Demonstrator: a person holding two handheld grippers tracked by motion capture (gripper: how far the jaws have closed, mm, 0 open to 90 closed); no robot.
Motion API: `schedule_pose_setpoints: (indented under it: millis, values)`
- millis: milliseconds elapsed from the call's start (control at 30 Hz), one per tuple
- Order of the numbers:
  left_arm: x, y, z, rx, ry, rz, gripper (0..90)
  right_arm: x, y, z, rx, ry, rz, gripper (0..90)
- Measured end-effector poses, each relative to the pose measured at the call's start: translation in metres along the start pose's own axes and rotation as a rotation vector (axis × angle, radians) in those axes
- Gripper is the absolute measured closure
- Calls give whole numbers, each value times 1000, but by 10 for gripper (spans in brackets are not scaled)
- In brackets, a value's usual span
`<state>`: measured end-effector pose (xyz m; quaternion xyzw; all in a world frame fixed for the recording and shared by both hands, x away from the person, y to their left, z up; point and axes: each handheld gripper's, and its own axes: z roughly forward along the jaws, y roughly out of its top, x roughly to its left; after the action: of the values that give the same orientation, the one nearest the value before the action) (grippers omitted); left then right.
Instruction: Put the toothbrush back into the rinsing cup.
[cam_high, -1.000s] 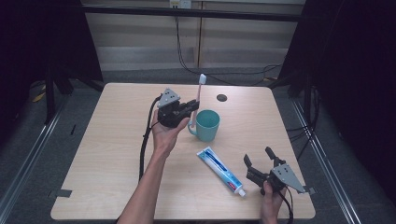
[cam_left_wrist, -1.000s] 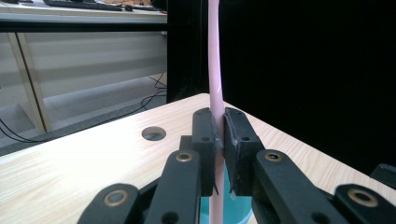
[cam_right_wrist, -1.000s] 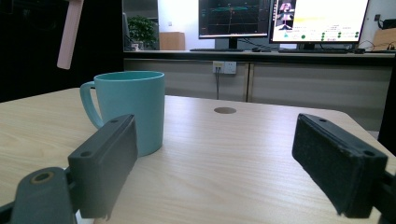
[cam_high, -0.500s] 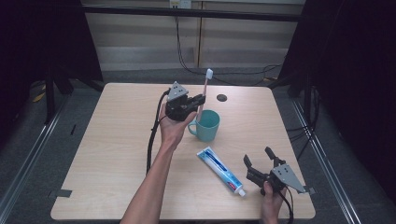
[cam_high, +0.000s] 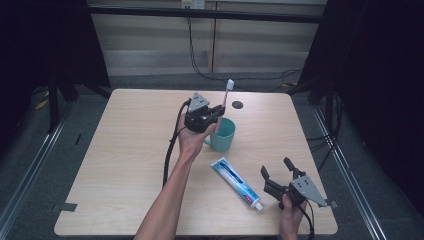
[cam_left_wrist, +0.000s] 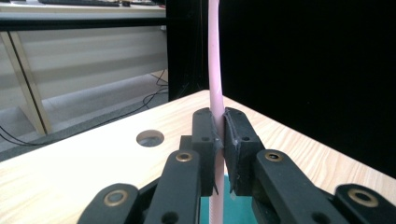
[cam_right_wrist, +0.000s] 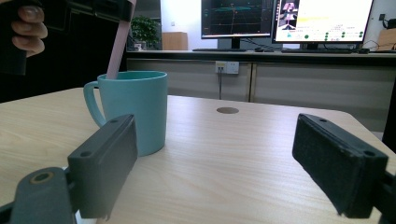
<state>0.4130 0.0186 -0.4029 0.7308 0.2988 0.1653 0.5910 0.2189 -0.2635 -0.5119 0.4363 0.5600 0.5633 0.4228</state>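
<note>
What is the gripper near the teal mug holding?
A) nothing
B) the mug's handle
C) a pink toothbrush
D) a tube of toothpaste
C: the left gripper has its jaws shut on the pink toothbrush, whose lower end dips into the teal mug; the toothpaste tube lies on the table.

The toothbrush's (cam_left_wrist: 215, 70) head is cut off by the top edge. Its lower end sits hidden inside the mug (cam_right_wrist: 135, 107). The print on the toothpaste tube (cam_high: 235, 181) is too small to read.

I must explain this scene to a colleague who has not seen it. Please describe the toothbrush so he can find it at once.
On the wooden table, find the teal mug near the middle. The toothbrush stands upright with its lower end in that mug, gripped by the left gripper. It is a thin pink stick with a white head, unlike the flat toothpaste tube lying nearby.
</note>
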Motion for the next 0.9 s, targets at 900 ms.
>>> schedule_pose_setpoints:
  millis: [900]
  values:
    - [12,-19,-18,51,-19,-58,709,0,0,0,1,-1,0,135]
